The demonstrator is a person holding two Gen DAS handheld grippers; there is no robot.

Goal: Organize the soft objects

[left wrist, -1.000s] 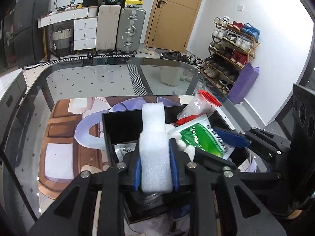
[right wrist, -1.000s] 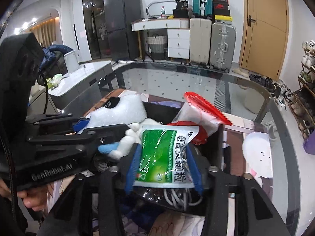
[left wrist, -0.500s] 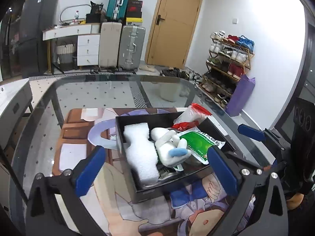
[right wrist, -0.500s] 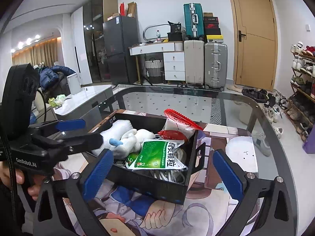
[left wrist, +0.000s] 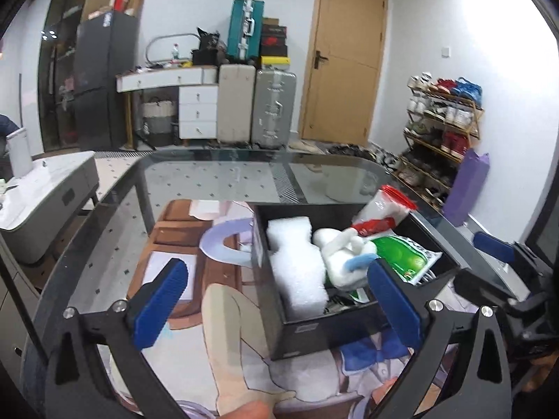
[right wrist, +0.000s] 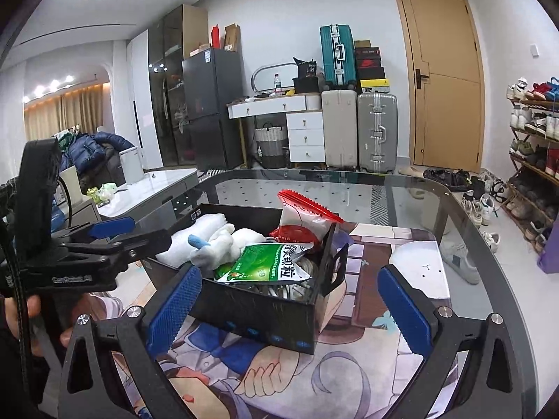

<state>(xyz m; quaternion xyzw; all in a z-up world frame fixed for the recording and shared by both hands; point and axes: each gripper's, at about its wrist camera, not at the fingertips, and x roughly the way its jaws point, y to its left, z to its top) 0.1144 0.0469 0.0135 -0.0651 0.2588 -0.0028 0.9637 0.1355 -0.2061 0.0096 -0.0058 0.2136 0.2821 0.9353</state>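
A black box stands on the printed mat. In it lie a white foam block, a white plush toy with a blue tip, a green packet and a red-topped clear bag. My left gripper is open and empty, held back above the near side of the box. My right gripper is open and empty, held back in front of the box. White cables show under the green packet.
The box sits on an illustrated mat over a glass table. A white round patch of the mat lies right of the box. A low marble side table stands at the left. A shoe rack stands at the right wall.
One second ago my left gripper was shut on the foam block and my right on the green packet. Both opened, left them in the box, and pulled back and up.
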